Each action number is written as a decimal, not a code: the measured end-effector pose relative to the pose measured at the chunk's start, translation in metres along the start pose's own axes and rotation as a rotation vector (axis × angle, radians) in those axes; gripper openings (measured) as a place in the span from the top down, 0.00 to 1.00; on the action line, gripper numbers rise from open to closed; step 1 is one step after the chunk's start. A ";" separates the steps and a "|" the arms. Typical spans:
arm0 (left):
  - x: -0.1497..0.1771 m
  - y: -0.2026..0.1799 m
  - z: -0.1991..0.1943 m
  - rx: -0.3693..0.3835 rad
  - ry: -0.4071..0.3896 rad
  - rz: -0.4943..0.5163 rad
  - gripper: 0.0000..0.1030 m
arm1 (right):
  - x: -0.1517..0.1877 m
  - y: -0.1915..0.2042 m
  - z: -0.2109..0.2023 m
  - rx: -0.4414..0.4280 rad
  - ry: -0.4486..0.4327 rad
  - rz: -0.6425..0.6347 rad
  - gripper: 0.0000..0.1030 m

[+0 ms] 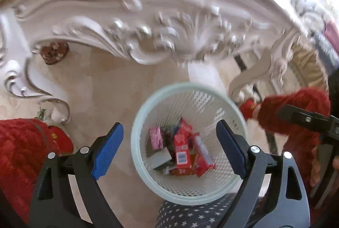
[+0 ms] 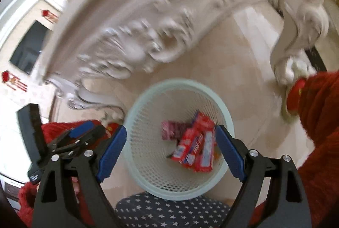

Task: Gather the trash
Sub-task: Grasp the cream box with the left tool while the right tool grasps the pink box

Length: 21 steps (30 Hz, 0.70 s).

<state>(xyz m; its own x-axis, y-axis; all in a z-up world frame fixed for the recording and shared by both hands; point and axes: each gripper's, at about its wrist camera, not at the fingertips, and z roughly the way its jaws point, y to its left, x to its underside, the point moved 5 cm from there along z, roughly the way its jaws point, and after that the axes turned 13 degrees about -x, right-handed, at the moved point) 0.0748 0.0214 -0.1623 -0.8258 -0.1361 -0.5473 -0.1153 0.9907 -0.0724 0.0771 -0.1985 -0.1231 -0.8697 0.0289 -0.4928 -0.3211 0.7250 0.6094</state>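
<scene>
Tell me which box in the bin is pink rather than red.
The small pink box, lying at the left of the pile inside the white mesh bin; the boxes beside it are red.

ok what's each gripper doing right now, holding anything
left gripper: open, holding nothing, above the bin.
right gripper: open, holding nothing, above the same bin.

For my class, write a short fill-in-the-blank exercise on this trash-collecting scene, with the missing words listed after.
1. The red boxes lie inside the pale mesh ____.
2. Both the left tongs and the right tongs are ____, with nothing between their pads.
3. The pads on the tongs are coloured ____.
4. The wastebasket stands on the floor beside a carved ____ table.

Missing words: wastebasket; open; blue; white
</scene>
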 end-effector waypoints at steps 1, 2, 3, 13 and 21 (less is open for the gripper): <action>-0.005 0.004 -0.016 0.009 -0.042 -0.021 0.16 | -0.004 0.011 -0.014 -0.012 -0.036 -0.049 0.21; -0.010 0.007 -0.027 0.015 -0.071 -0.031 0.16 | -0.008 0.020 -0.024 -0.012 -0.064 -0.088 0.21; -0.019 0.010 -0.045 0.018 -0.113 -0.040 0.16 | -0.015 0.030 -0.034 0.001 -0.095 -0.134 0.21; -0.188 -0.006 -0.104 -0.044 -0.328 -0.036 0.16 | -0.179 0.092 -0.075 0.159 -0.366 -0.479 0.07; -0.309 -0.042 -0.029 -0.025 -0.233 -0.088 0.16 | -0.305 0.070 0.002 0.226 -0.254 -0.461 0.07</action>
<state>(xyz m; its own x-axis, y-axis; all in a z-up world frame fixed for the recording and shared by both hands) 0.3189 0.0217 0.0342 -0.6624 -0.2143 -0.7179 -0.1973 0.9743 -0.1088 0.3203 -0.1556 0.0685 -0.5322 -0.1806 -0.8271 -0.5336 0.8300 0.1621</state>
